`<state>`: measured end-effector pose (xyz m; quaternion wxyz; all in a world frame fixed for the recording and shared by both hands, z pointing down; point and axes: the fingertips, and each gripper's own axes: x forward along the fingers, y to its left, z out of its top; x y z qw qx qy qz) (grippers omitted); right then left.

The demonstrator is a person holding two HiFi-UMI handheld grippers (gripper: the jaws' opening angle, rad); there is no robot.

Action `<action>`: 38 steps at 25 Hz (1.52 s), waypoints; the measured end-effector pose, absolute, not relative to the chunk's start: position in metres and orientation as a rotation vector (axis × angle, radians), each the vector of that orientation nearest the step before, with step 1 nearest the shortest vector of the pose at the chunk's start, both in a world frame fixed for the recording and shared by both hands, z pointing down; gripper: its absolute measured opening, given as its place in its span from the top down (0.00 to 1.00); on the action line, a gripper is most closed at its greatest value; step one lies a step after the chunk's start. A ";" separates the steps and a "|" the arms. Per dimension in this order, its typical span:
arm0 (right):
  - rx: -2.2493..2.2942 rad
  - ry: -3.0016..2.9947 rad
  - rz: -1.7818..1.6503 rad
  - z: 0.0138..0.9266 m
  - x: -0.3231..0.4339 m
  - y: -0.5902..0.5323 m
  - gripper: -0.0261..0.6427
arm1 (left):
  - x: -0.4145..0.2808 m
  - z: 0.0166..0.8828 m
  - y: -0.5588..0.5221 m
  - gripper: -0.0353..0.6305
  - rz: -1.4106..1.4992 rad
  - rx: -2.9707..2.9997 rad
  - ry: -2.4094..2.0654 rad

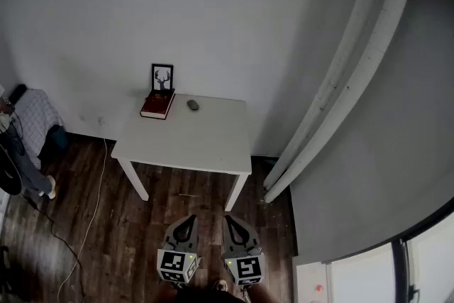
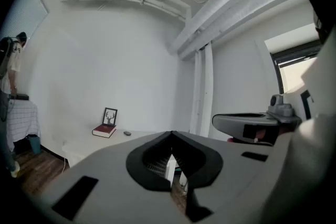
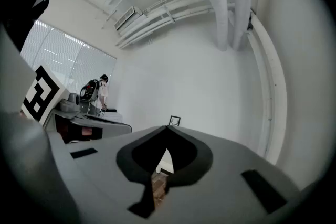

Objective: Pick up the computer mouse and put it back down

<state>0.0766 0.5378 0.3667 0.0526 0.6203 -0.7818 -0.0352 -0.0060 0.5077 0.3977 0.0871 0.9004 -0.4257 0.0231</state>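
Both the left gripper (image 1: 189,220) and right gripper (image 1: 228,218) hang closed and empty well short of the table (image 1: 191,145), whose far edge holds the computer mouse (image 1: 192,105) near the red book (image 1: 157,105), so a reach with jaws unopened would likely shove it away.

Mouse (image 1: 192,105) on table (image 1: 195,142), right of book (image 1: 157,106), frame (image 1: 162,77) behind book

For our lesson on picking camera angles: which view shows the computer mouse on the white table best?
The head view: the computer mouse lies unobstructed on the table beside the red book. The left gripper view shows it only as a tiny dark speck. The right gripper view does not show it.
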 end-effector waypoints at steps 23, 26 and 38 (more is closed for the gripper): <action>2.108 -2.327 -0.051 0.374 0.019 0.466 0.93 | -0.073 0.399 0.442 0.94 0.141 2.793 -1.144; 2.039 -2.348 -0.092 0.373 0.007 0.453 0.93 | -0.079 0.403 0.431 0.94 0.103 2.766 -1.158; 1.901 -2.411 -0.034 0.415 0.029 0.316 0.93 | -0.056 0.448 0.315 0.94 0.181 2.665 -1.225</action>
